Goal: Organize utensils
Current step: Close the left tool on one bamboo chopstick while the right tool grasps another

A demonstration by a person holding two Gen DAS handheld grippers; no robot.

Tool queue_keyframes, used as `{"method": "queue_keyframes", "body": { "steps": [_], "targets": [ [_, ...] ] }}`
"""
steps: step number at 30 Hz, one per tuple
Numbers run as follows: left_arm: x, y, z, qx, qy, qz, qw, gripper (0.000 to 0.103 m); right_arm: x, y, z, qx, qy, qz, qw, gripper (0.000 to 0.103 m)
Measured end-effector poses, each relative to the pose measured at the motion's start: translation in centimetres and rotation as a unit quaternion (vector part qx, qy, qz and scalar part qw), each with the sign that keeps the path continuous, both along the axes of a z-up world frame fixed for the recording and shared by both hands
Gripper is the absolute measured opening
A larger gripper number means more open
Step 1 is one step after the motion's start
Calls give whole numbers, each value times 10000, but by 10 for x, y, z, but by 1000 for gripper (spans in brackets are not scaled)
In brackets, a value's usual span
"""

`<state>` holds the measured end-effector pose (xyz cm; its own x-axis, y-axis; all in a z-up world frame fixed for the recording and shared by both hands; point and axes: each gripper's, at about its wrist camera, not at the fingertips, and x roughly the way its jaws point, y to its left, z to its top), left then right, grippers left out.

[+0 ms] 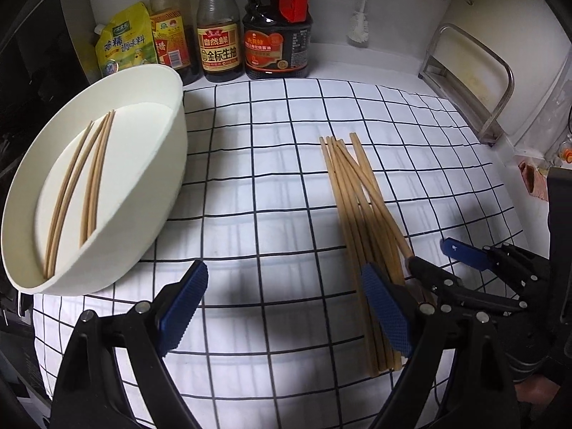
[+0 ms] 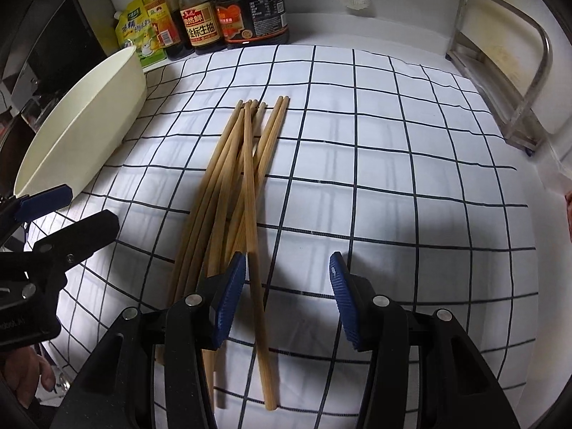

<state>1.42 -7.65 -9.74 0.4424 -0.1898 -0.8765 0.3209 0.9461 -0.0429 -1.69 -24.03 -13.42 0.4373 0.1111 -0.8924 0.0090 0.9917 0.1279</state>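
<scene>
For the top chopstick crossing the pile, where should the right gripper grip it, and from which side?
Probably its near end, from above: that chopstick lies diagonally atop the pile, and its near end sits between the open right gripper fingers, with bare cloth to the right.

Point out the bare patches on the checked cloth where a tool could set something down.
Free: the strip between the white basin and the loose chopsticks, and the wide patch between those chopsticks and the metal rack. Crowded: the back edge, lined with sauce bottles, and the near end of the pile, where the open right tool straddles one stick.
</scene>
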Motion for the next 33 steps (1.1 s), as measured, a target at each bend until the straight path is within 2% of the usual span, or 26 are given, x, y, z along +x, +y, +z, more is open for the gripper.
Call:
{"method": "queue_keyframes", "body": {
  "steps": [4, 11, 17, 27, 33],
  "targets": [
    [1, -7, -7, 181, -46, 58, 9998, 87, 1, -9, -3, 51, -49, -88, 9999, 47],
    [6, -17, -17, 106, 40, 22, 9999, 87, -1, -27, -3, 82, -125, -326, 9994, 47],
    [10, -23, -27, 193, 126, 63, 9997, 87, -8, -42, -3, 56, -113, -496, 9987, 47],
    [12, -28, -41, 413, 264, 91, 9988, 88, -10, -43, -3, 34, -125, -528, 9985, 47],
    [12, -31, -43, 536, 192, 83, 9983, 87, -9, -40, -3, -71, -133, -490, 9987, 47]
  ]
}}
